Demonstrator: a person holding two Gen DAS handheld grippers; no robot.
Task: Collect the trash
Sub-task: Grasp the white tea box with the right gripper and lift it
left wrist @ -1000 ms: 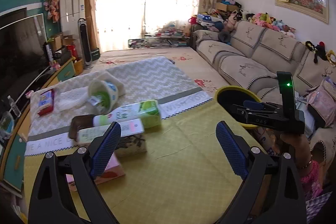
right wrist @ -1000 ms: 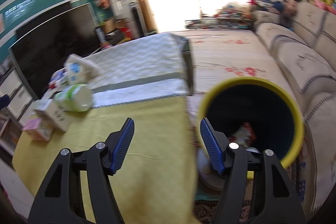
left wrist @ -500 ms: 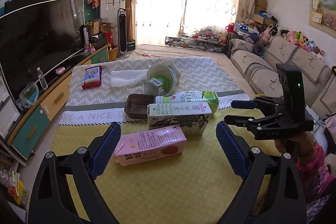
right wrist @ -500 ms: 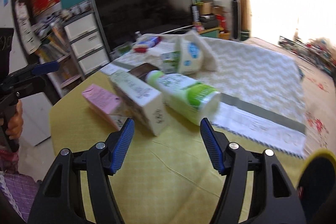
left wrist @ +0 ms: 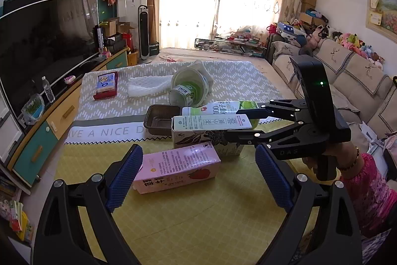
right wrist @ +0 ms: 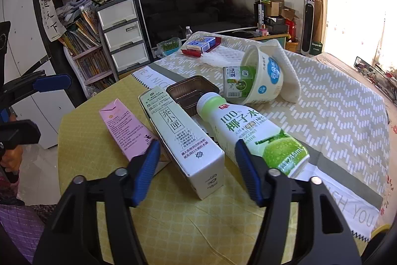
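While right gripper gapes astride tea box, centre it and close squarely (bottle just beside box); left gripper open, idle.

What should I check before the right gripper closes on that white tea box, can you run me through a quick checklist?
1. Right gripper open: ok, jaws spread wide.
2. White tea box between its fingers: ok, the near end sits in the gap.
3. Neighbours apart from the grasp: not ok, the coconut water bottle lies right beside the right finger, the pink carton by the left one.
4. Left gripper out of the way: ok, open and holding nothing, nearest the pink carton.
5. Box lying steady: cannot tell, it seems to rest partly on something.
6. Bin in reach: cannot tell, only a yellow edge shows.
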